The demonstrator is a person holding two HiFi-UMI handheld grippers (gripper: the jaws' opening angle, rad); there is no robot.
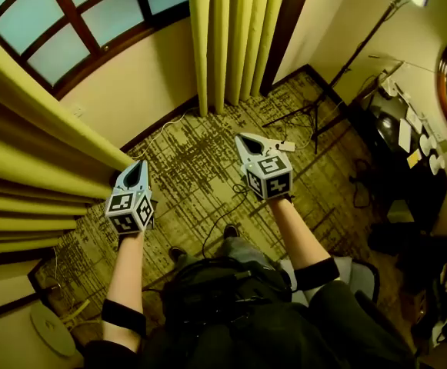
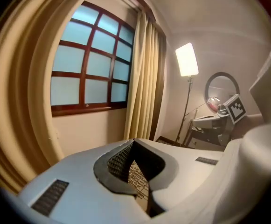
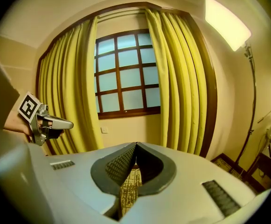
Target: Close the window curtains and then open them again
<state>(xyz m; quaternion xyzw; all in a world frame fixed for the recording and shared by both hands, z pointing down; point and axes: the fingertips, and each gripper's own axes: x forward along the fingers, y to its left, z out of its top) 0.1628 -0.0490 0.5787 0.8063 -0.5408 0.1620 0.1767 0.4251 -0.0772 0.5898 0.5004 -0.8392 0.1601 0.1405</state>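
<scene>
Left gripper [image 1: 136,166]: hovering clenched, pads [image 2: 119,162] pressing together at the tips, gripping nothing, only carpet [image 1: 200,167] showing through the gap behind them.
Right gripper [image 1: 246,140]: also hanging clamped tight, tips meeting, holding nothing.
Left curtain [image 1: 31,175]: bunching in thick yellow folds down the left side of the head view, its near edge ending right beside the left gripper's tip; not possible to tell touching from just apart.
Left curtain versus left fingers: sitting off to the left of the jaws in the left gripper view, outside them, none of the cloth lying between the pads.
Right curtain [image 1: 235,44]: hanging gathered in upright pleats at the far side of the window [image 1: 92,14], reaching down to the carpet.
Right curtain versus right fingers: standing well apart, ahead of the tip and a little to its right, nothing of it lying between the jaws.
Window: showing uncovered between the two curtains, panes glowing pale blue behind dark red bars.
Pointing: both grippers aiming forward and slightly down, toward the wall below the window.
Floor lamp [image 3: 226,20]: shining at the right, beyond the right curtain.
</scene>
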